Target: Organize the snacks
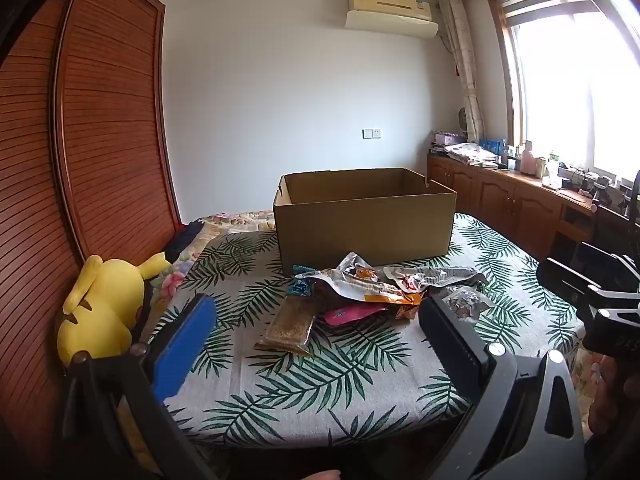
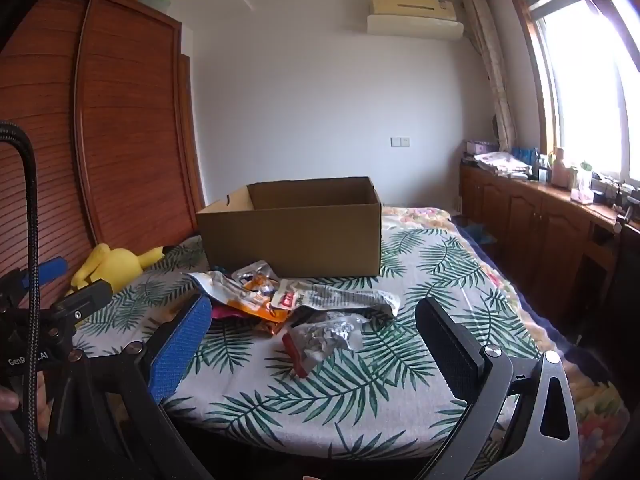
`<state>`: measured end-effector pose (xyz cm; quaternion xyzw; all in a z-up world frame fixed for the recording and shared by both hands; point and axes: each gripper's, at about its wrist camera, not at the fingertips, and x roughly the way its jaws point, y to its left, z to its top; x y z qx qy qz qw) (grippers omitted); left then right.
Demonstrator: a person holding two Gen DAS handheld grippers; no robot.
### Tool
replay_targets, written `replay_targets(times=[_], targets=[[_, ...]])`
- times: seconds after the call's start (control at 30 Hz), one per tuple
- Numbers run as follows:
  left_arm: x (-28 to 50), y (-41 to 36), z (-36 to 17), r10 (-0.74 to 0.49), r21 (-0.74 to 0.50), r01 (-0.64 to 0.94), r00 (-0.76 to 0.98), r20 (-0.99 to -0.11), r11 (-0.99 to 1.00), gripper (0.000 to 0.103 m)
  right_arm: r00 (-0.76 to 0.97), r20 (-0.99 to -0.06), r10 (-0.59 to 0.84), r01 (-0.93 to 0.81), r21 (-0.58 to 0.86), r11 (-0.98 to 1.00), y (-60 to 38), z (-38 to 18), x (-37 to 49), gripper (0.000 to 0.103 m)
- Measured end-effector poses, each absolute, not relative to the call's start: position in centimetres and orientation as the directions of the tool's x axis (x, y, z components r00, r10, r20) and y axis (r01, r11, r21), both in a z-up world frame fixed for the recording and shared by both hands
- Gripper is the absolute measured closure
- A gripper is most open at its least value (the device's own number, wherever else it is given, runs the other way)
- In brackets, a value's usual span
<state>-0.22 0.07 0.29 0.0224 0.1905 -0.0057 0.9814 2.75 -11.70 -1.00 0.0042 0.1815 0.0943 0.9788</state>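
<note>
A bedroom with white walls, a tall brown louvred wooden wardrobe (image 1: 100, 120) on the left and a bright window on the right. In the left wrist view, a bed covered by a white cloth with green palm leaves (image 1: 340, 380) carries an open brown cardboard box (image 1: 366, 226) at its far part. Just in front of the box lies a loose pile of crumpled snack packets (image 1: 372, 288), silver, orange and pink, and beside them a flat clear packet with brown contents (image 1: 288, 326). A yellow plush toy (image 1: 100, 304) lies at the left edge of the bed, against the wardrobe. The left gripper (image 1: 316, 336) hovers above the cloth with its blue and black fingers spread wide and nothing between them; the brown packet lies just beyond them.

In the right wrist view, the same box (image 2: 294, 232) stands behind the packets (image 2: 288, 296). A small clear bag with silver-wrapped pieces and a red strip (image 2: 324, 336) lies nearest. The right gripper (image 2: 312, 340) is also spread wide and holds nothing. The left gripper (image 2: 52, 268) shows at the left edge.
</note>
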Motion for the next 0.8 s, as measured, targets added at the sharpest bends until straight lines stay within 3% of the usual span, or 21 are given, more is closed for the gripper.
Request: replay_targets(times=[0.8], targets=[[-0.7, 0.3, 1.3, 0.002, 0.041, 0.014, 0.931, -0.365, 0.999, 0.001, 0.921, -0.351, 0.17, -0.168, 0.037, 0.985, -11.8, -0.8, 2.7, 0.0]])
